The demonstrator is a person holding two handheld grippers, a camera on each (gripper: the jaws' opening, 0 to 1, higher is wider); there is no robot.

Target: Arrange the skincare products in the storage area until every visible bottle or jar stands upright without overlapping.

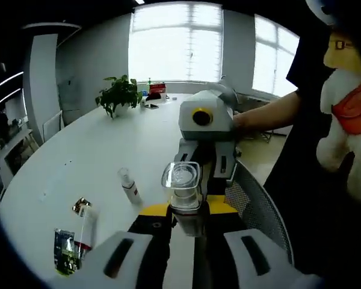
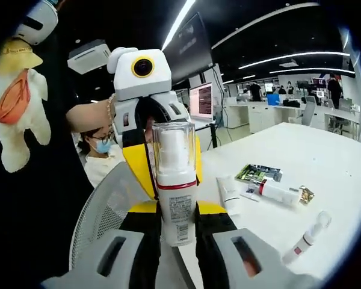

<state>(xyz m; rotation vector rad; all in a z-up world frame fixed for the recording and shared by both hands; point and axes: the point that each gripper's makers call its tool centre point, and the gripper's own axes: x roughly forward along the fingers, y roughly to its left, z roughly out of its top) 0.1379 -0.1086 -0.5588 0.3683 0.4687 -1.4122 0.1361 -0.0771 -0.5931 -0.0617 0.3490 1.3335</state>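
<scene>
Left gripper view runs, from its left edge, past a flat green sachet (image 1: pixel 64 250) and a red-banded tube (image 1: pixel 87 224) lying on its side on the white counter (image 1: pixel 108 150), then a small spray bottle (image 1: pixel 129 186) also lying down, its long axis angled away from me. Right of these, my left claw (image 1: pixel 183 238) is clamped on the clear-capped pump bottle (image 1: pixel 182 191), held upright above the counter edge, and my right claw (image 1: pixel 195 198) faces it from behind. Right gripper view shows that same bottle (image 2: pixel 175 180) standing tall between my right claw (image 2: pixel 175 235) jaws, which press its label from both sides, so both claws grip it. Further right lie the tube, the sachet and the spray bottle. I judge the bottle needs setting down upright first; the toppled ones lie nearest my left claw.
</scene>
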